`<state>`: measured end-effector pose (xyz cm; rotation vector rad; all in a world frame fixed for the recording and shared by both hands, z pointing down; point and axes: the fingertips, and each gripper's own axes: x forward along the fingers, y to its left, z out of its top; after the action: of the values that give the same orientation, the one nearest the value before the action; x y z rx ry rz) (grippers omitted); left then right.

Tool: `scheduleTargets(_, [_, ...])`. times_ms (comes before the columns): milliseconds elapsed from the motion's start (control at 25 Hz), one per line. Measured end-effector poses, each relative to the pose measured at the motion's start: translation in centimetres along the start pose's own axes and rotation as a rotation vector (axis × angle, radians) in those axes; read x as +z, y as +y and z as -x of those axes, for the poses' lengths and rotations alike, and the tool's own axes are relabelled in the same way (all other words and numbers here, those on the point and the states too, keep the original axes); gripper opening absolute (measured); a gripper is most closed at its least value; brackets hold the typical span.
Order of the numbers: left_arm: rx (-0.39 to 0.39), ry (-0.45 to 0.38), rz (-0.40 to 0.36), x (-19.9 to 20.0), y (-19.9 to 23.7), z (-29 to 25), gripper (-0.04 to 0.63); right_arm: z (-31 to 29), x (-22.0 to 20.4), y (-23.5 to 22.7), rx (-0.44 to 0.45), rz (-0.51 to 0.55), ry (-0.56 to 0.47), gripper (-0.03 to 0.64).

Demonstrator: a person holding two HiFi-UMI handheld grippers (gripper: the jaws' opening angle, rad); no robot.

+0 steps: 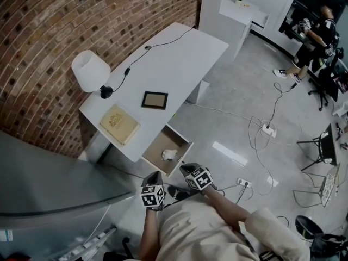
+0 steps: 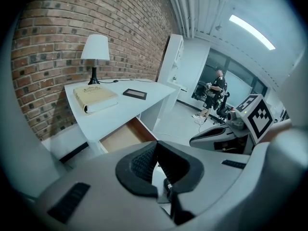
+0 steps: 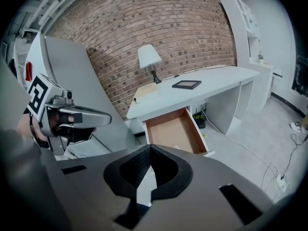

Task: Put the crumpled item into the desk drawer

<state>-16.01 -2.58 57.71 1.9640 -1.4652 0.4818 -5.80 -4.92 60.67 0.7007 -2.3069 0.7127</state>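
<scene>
A crumpled white item [image 1: 169, 154] lies inside the open desk drawer [image 1: 154, 145], which is pulled out from the front of the white desk [image 1: 179, 58]. Both grippers hang just in front of the drawer, apart from it. My left gripper [image 1: 155, 175] is shut and holds nothing; in its own view the jaws [image 2: 156, 144] meet above the drawer [image 2: 120, 137]. My right gripper [image 1: 185, 169] is also shut and empty, its tips [image 3: 150, 147] closed over the drawer's [image 3: 172, 131] near edge. The jaws hide most of the crumpled item in both gripper views.
On the desk stand a white lamp [image 1: 90, 70], a tan book [image 1: 119, 124] and a dark picture frame [image 1: 155, 100], with a cable [image 1: 157, 45] running across. Cables and a power strip [image 1: 268, 129] lie on the floor at right. A grey panel [image 1: 49, 184] stands at left. A person [image 1: 315, 37] is far back.
</scene>
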Motion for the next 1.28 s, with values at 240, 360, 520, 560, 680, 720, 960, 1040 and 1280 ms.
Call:
scheduleTargets(240, [0.031,-0.012,0.012,0.3,0.8,0.1,0.015,-0.6,0.1,0.3,0.004,0.011,0.022,0.025])
scheduleTargets(360, [0.035,-0.020,0.021,0.6,1.2,0.3,0.015,-1.0,0.4,0.3,0.007,0.009,0.026,0.026])
scheduleTargets(520, [0.028,-0.004,0.028,0.2,1.7,0.2,0.015,-1.5,0.5,0.5,0.011,0.013,0.036,0.025])
scheduleTargets(560, [0.030,-0.001,0.032,0.2,1.9,0.2,0.015,-1.7,0.5,0.6,0.015,0.009,0.036,0.025])
scheduleTargets(680, [0.042,-0.005,0.038,0.3,2.3,0.2,0.015,-1.9,0.7,0.7,0.029,-0.006,0.026,0.025])
scheduleTargets(720, [0.043,-0.007,0.037,0.4,2.3,0.2,0.015,-1.8,0.7,0.6,0.029,-0.005,0.025,0.025])
scheduleTargets(960, [0.039,-0.004,0.024,0.4,1.7,-0.1,0.015,-1.5,0.2,-0.2,0.019,-0.012,0.025,0.025])
scheduleTargets(1040, [0.041,-0.003,0.022,0.4,1.7,-0.3,0.015,-1.5,0.1,-0.5,0.016,-0.013,0.025,0.025])
scheduleTargets(1280, [0.036,0.004,0.035,-0.2,0.9,-0.5,0.015,-1.0,-0.5,-1.0,0.017,-0.016,0.033,0.025])
